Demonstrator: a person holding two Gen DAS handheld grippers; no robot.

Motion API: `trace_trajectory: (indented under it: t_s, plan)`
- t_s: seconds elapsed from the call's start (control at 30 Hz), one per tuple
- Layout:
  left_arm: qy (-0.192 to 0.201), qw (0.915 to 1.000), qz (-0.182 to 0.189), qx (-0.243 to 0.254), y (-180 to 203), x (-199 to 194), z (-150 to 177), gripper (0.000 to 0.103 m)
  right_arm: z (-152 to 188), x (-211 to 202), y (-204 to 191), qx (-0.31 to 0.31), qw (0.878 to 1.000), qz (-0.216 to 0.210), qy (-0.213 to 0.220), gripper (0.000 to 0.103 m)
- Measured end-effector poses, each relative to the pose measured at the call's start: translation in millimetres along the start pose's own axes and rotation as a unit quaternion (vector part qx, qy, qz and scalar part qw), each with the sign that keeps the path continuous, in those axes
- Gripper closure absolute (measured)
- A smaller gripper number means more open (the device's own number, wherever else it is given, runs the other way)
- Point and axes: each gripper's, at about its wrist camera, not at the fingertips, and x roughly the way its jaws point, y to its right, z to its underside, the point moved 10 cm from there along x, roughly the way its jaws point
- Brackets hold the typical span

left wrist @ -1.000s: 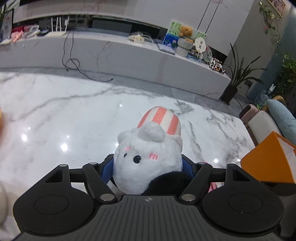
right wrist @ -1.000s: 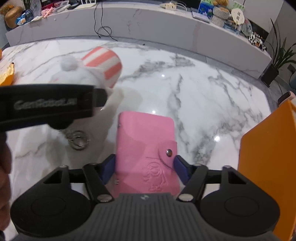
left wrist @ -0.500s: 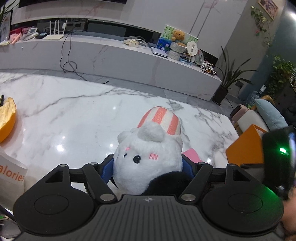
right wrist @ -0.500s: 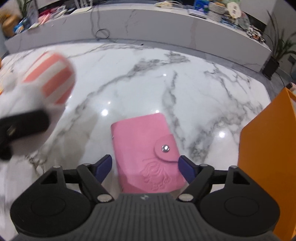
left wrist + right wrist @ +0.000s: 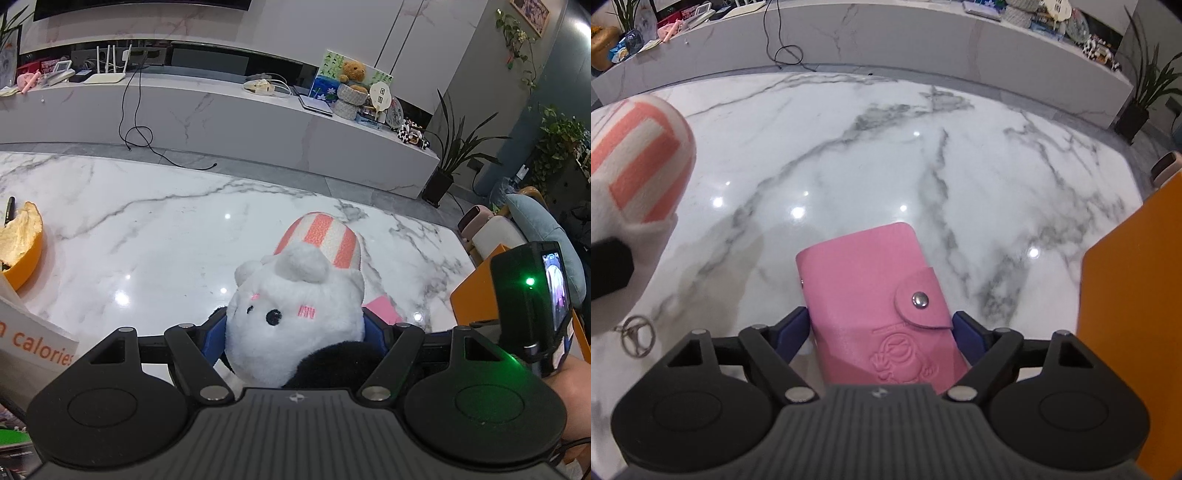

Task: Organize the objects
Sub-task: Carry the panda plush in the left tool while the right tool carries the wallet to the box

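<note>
I have the left gripper (image 5: 295,328) closed on the plush toy (image 5: 295,306). Its blue pads press into the white body at 9 and 3 o'clock, and the toy is up off the bench (image 5: 147,240). The toy's face is turned back toward my camera. Its long axis runs away from me, and the pink-and-white striped cap points to about 1 o'clock.

The right gripper (image 5: 881,325) points steeply down at the pink wallet (image 5: 864,280), which lies flat on the marble. Its jaws are spread and the wallet sits between them. The pads are just beside its long edges and I see no squeeze on it. The wallet's long axis runs from 6 o'clock to about 11 o'clock. The snap flap folds in from its 3 o'clock edge, and the embossed figure is at the end nearest me.

Only the right view shows the whole wallet. In the left view just a pink corner peeks out at 4 o'clock of the toy. The right view also catches a metal keyring (image 5: 635,336) hanging below the toy at 8 o'clock, and the face of an orange box (image 5: 1126,314) at 3 o'clock.

Only the left view shows the toy's face. It also shows an orange peel (image 5: 18,247) at 9 o'clock, a printed white packet below it, and a hand (image 5: 569,387) at 4 o'clock.
</note>
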Motion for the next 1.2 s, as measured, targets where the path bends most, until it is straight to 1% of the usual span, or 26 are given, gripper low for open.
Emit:
trace_trajectory:
  t_s: [0.1,0.23,0.47,0.77,0.97,1.1,1.2]
  plan:
    - [0.005,1.0000,0.000,0.002,1,-5,0,0.019,5,-6,-4,0.001,1.000,-0.009,-0.003,0.020]
    - [0.009,1.0000,0.002,0.003,3,-10,-1,0.019,4,-18,-3,0.003,1.000,-0.013,0.008,0.020]
    - [0.023,0.9995,0.017,0.010,21,-25,-4,0.019,-9,-64,13,0.032,0.998,-0.030,0.049,0.021]
    - [0.033,0.9983,0.039,0.027,56,-33,-5,0.019,-23,-121,46,0.079,0.990,-0.052,0.103,0.021]
    - [0.041,0.9966,0.062,0.037,87,-34,-6,0.019,-26,-165,78,0.105,0.982,-0.050,0.147,0.021]
    - [0.043,0.9935,0.091,0.054,122,-32,-3,0.019,-23,-190,111,0.121,0.977,-0.030,0.172,0.021]
    - [0.040,0.9902,0.115,0.069,152,-28,3,0.019,-15,-203,142,0.138,0.973,-0.013,0.184,0.021]
